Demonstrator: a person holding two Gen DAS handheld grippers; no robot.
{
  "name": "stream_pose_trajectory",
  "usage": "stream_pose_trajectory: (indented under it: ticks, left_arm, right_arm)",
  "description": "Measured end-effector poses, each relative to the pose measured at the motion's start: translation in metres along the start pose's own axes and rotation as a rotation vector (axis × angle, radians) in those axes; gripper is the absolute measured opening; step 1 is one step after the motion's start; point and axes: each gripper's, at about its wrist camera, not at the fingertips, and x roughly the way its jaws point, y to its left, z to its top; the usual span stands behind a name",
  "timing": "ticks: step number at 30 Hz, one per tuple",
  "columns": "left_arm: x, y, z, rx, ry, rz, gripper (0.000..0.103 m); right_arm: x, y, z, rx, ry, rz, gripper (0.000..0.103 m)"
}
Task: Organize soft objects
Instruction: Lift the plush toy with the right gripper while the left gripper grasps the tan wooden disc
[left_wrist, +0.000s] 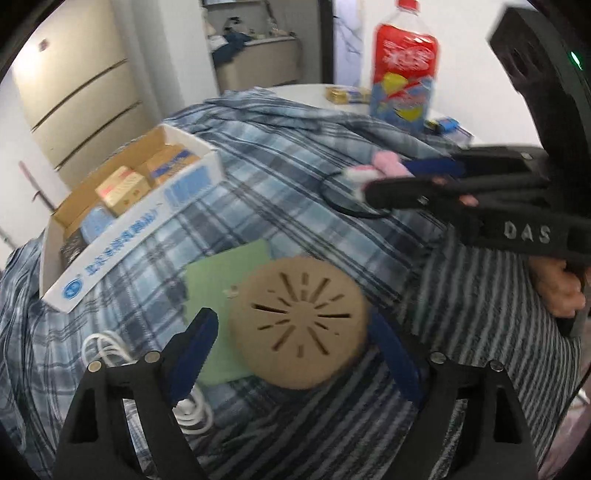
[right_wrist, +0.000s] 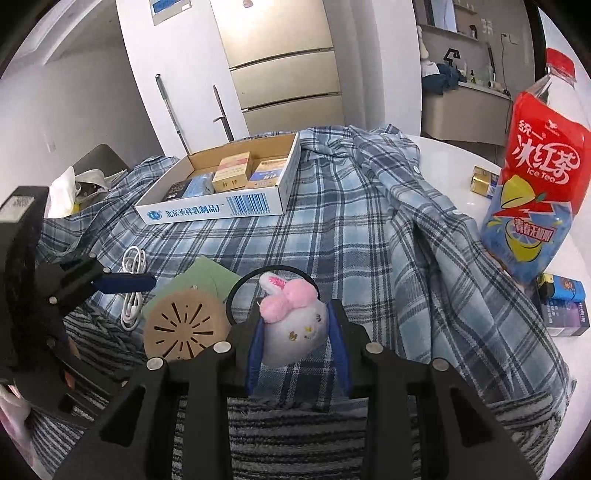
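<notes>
Right wrist view first: the right hand-held gripper (right_wrist: 297, 332) is clamped tight on a little plush bunny (right_wrist: 295, 328), white with pink ears and a bow, both blue pads pressed into its sides. A thin black hoop (right_wrist: 236, 291) curves around behind the bunny; can't tell if it's attached.

I'll use the white cardboard box (right_wrist: 221, 206) with the barcode as the landmark. It sits on a blue plaid shirt (right_wrist: 351, 229) spread over the worktop (right_wrist: 461, 177) and holds a few small cartons. The bunny is well in front of the box, nearer the camera, held above the shirt. Also in front of the box, slightly to its left, is a round tan cork-looking disc (right_wrist: 181, 328) with slits cut in it, lying partly on a green cloth (right_wrist: 207, 277). A coiled white cable (right_wrist: 133, 280) lies just left of those. Far to the right of the box stands a big iced tea bottle (right_wrist: 535, 199).

In the left wrist view the left hand-held gripper (left_wrist: 291, 354) is spread wide, gripping nothing, with the disc (left_wrist: 299, 325) sitting between its blue fingers (left_wrist: 195, 350). Can't tell if they touch it. A striped grey fabric (left_wrist: 480, 314) lies closest to the cameras.
</notes>
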Motion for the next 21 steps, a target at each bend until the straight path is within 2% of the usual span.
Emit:
stream_pose_trajectory:
  ticks: [3,8,16,21]
  left_arm:
    - [0.006,-0.005,0.001,0.023,0.022,0.014,0.087]
    - [0.017,0.005,0.006,-0.020,0.073,-0.041,0.087]
    - [0.020,-0.002,0.006,0.017,0.055,0.003,0.087]
    - [0.017,0.004,0.005,-0.009,0.030,-0.002,0.082]
  right_arm:
    - [0.000,-0.001,0.000,0.004,0.003,0.009,0.032]
    - [0.000,-0.001,-0.001,0.005,0.002,0.013,0.032]
    - [0.000,-0.001,-0.002,0.005,0.005,0.010,0.032]
    - [0.000,-0.001,-0.002,0.005,0.005,0.007,0.032]
